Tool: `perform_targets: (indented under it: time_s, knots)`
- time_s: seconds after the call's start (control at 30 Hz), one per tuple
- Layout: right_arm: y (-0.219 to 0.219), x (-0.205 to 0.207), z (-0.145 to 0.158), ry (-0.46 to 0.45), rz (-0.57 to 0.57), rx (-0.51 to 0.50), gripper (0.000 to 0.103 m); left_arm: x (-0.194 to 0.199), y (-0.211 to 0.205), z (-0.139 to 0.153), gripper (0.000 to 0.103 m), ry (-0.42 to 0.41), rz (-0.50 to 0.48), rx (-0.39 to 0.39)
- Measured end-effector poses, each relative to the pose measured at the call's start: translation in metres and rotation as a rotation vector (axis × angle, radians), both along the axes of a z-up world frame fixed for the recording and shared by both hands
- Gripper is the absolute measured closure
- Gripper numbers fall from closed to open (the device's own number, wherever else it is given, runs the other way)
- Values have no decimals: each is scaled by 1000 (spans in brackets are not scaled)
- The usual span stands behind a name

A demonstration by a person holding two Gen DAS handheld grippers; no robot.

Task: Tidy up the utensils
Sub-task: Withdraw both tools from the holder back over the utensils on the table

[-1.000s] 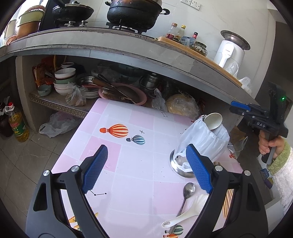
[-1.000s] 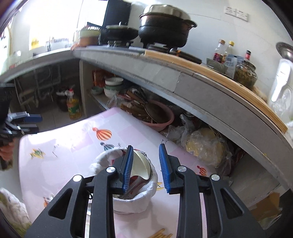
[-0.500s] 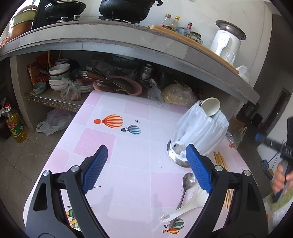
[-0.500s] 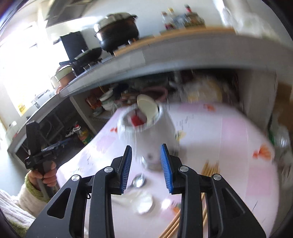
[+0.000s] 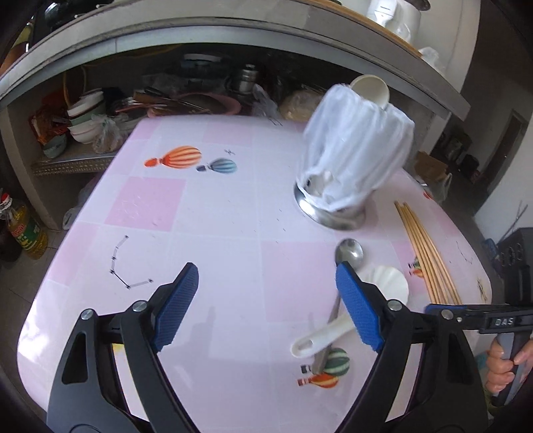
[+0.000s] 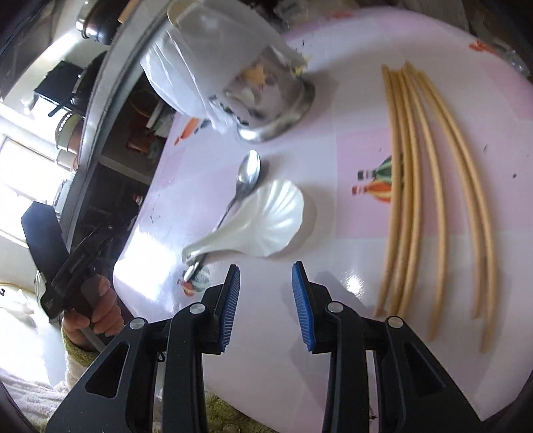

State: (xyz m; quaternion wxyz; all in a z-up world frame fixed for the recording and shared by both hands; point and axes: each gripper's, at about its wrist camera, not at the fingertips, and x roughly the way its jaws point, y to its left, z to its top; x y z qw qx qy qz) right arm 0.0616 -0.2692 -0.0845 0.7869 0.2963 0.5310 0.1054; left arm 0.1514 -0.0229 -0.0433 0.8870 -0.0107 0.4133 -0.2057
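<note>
Both claws have been lowered toward the pink worktop (image 6: 383,186); the narrowly parted, empty right claw (image 6: 266,306) should be centred over the white scalloped plastic spoon (image 6: 263,223) just ahead, while the wide left claw (image 5: 266,309), empty and closing, is kept aside.

Black tool (image 6: 266,304), ribbed blue pads (image 6: 231,304) (silver screws); fuzzy green sleeve (image 6: 78,348).

A pink desk (image 5: 213,213) printed with hot-air balloons (image 5: 176,157) fills the foreground. Behind it, a shelf under the stone counter (image 5: 206,30) is crammed with stacked bowls (image 5: 85,115) and a pink basin (image 5: 213,106). On the floor at left stands a bottle of cooking oil (image 5: 25,229).
</note>
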Motion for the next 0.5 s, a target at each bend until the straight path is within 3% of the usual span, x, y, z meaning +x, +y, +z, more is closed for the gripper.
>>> perform_targets:
  time_s: [0.17,0.33,0.5]
  knots:
    - [13,2,-10,27,-6,23,63,-3,-3,-10,39,56,-48,-41]
    - [17,6,-13,44,-5,23,62,-1,-11,-24,48,138,-90,-87]
    - [14,8,-13,43,-13,27,62,-4,-23,-38,57,190,-133,-86]
